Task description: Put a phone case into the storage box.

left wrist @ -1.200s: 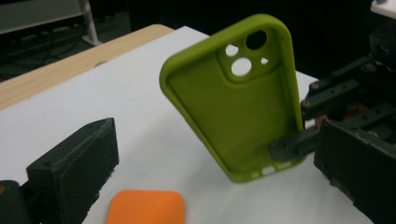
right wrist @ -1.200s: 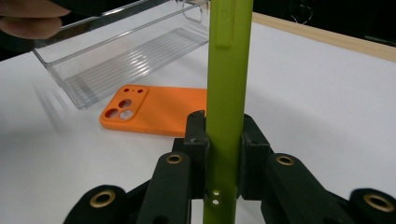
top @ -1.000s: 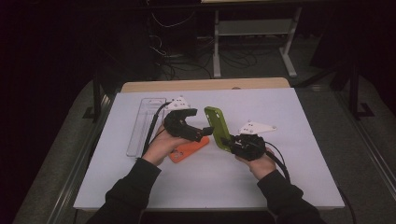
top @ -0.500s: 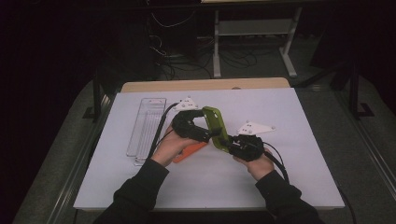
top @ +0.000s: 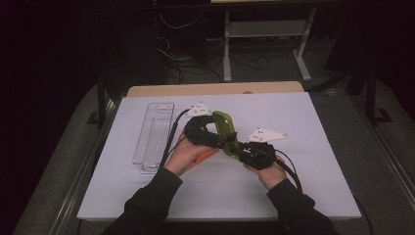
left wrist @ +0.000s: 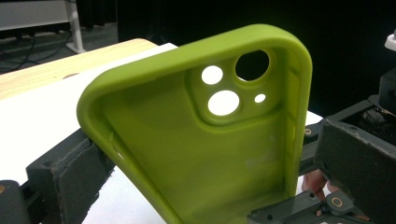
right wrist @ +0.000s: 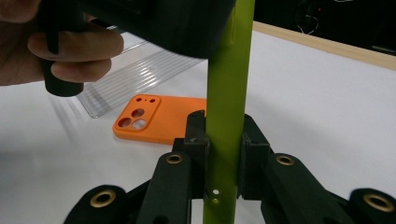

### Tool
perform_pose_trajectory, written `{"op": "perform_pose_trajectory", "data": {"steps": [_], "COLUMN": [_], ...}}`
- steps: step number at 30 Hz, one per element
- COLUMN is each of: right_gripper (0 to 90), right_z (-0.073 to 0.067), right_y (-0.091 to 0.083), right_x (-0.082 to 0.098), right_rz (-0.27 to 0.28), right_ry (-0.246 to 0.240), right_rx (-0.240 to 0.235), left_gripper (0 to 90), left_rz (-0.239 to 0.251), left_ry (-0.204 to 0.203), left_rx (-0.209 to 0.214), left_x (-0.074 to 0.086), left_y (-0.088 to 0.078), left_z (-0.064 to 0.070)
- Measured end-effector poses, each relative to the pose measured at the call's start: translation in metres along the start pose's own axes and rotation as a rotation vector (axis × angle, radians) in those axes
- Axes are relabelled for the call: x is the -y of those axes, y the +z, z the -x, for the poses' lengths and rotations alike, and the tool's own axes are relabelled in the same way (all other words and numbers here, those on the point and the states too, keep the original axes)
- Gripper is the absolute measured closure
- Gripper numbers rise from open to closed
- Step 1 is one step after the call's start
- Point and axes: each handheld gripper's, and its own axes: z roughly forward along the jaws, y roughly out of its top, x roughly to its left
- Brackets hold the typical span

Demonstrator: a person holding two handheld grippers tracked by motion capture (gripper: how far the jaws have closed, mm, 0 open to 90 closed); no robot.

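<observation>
On the white counter (top: 303,147) a person holds a claw in each hand, and both meet at a green phone case (top: 226,133) lifted off the surface near the middle. The right claw (right wrist: 225,140) is closed on the case: in the right gripper view its two black jaws press flat against both faces of the thin green edge, which rises straight up between them. The left claw (top: 215,139) comes at the case from the other side; in the left gripper view the open inside of the case, with its round camera holes at the upper end, sits tilted between the two padded jaws, the left pad touching the case's rim and the right jaw close by the opposite rim, though whether that side actually presses the case I cannot tell. An orange phone case (right wrist: 156,119) lies flat on the counter, back up and camera holes showing, under the left hand (top: 183,154) in the high view. A clear plastic tray (top: 154,134) lies beside it toward the counter's left side. The right hand (top: 269,171) grips its tool nearer the person, with a black cable (top: 291,171) looping away from it.
</observation>
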Motion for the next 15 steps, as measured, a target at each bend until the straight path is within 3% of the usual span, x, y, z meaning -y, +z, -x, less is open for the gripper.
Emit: {"op": "perform_pose_trajectory", "data": {"steps": [9,15], "right_gripper": [76.3,76.2], "right_z": [-0.0025,-0.0026], "right_y": [0.0039,0.0044], "right_x": [0.0016,0.0027], "right_rz": [-0.014,-0.02], "right_ry": [0.0,-0.005], "right_rx": [0.002,0.013], "left_gripper": [0.0,6.1], "left_rz": [0.021,0.031], "left_ry": [-0.023,-0.027], "left_rx": [-0.011,-0.012], "left_x": [-0.004,-0.0042], "left_y": [0.0021,0.0021], "left_z": [0.002,0.0008]}}
